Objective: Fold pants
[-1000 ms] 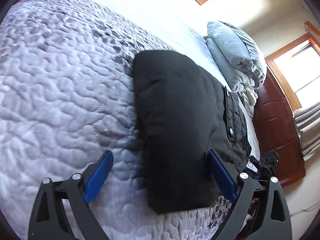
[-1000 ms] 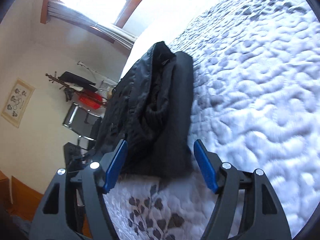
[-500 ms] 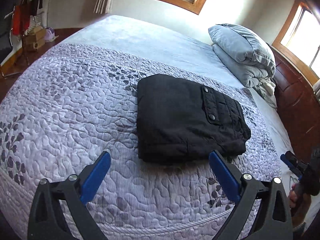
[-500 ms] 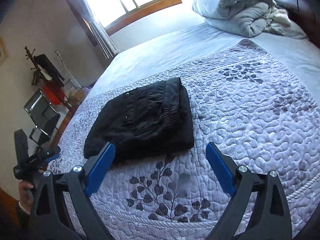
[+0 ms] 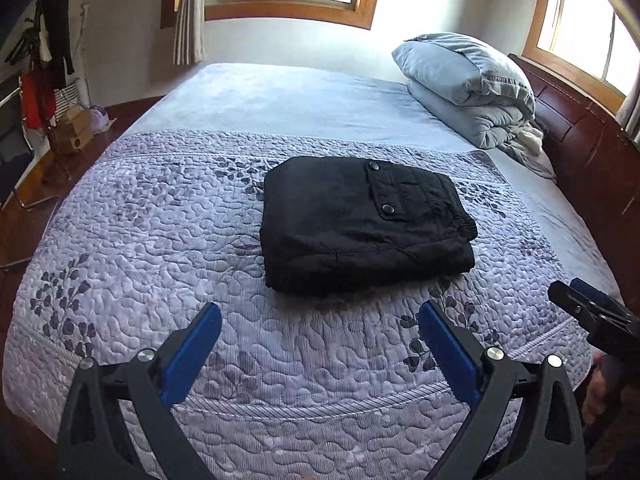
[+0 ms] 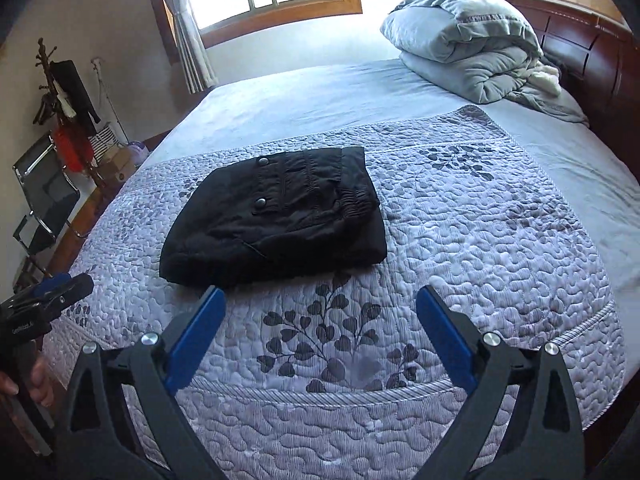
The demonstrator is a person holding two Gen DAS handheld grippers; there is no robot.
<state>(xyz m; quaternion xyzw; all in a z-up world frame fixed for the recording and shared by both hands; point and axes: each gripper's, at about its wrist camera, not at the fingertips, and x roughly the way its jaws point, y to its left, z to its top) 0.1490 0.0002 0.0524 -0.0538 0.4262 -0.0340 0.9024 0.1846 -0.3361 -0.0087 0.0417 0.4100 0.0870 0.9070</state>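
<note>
Pants (image 5: pixel 366 226) lie as a compact black bundle near the middle of the quilt (image 5: pixel 160 240), pocket flap and snaps up, edges stacked so the fold holds unaided. I hold the left gripper (image 5: pixel 318 354) and right gripper (image 6: pixel 318 338) clear of the fabric, near the bed's front edge. Both are released, jaws spread, nothing between them. I judge the folding complete.

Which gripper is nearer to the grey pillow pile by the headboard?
Right. The right gripper is on the pillow pile side of the black pants; the left gripper is on their other side, farther away.
</note>
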